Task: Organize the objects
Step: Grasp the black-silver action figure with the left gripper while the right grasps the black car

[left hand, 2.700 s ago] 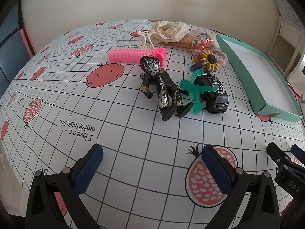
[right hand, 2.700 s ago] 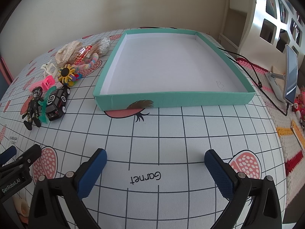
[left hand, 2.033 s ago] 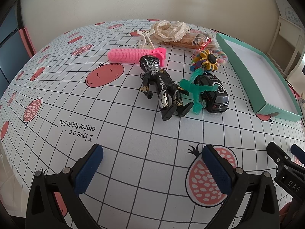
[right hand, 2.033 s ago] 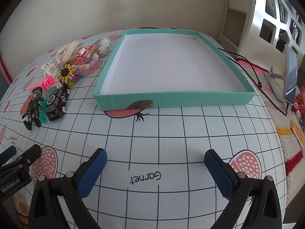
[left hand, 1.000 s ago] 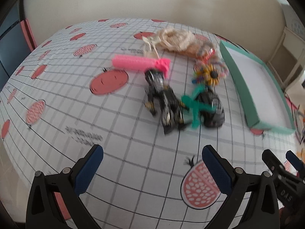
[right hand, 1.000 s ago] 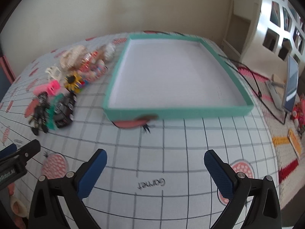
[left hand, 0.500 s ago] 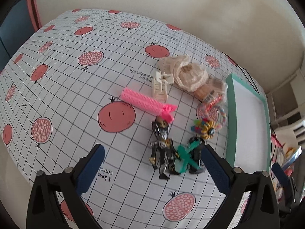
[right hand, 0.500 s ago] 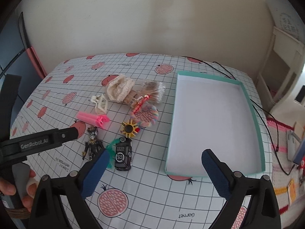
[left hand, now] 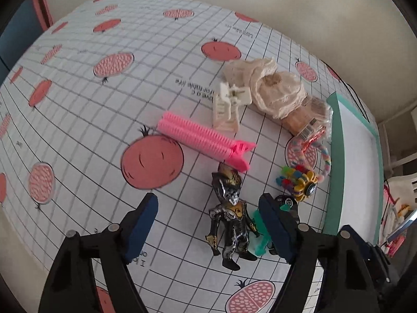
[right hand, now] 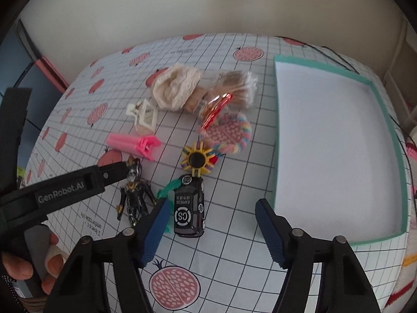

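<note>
Both wrist views downward, sharing toy figure [left hand: 232, 221] [right hand: 134, 195]

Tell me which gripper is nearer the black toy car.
Right. The right gripper hangs open over the black toy car, which sits between its fingers. The left gripper is open to the car's left, above the black figure.

We read this as a home room. Pomegranate-print tablecloth [right hand: 234, 237] on the table, white shelving [left hand: 406, 156] and plain wall [right hand: 208, 5] behind.
</note>
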Available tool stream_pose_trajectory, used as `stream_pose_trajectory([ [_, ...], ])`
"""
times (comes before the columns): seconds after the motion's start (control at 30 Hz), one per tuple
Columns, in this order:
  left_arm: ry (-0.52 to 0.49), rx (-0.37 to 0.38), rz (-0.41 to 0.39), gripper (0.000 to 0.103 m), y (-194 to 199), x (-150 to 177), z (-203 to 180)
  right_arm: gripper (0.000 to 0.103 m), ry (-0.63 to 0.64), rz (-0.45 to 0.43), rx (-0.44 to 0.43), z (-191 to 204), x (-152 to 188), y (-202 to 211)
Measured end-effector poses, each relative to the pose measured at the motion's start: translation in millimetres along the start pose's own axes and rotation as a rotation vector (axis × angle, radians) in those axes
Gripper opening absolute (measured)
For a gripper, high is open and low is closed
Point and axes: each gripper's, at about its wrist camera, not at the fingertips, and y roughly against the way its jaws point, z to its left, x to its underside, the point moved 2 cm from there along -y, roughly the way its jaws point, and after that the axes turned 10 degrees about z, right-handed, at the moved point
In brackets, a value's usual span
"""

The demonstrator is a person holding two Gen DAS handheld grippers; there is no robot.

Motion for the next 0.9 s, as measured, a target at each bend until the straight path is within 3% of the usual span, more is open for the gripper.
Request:
stream_pose_trajectory([
  [0.1,0.02,0.018,0.017,0.08,-6,1,-1,0.066,0.001,0.012,-0.016,2,1,-3],
  [0.6,-0.021,-0.009,0.044,0.045,-19,-4,-17,0.044,-0.013,0.087,-0.047,10,-6,-31],
  [0.9,-0.031,-0.032,0.049,0.042,-24,-11,-22,0.038,-0.018,0.126,-0.059,8,-3,-41],
])
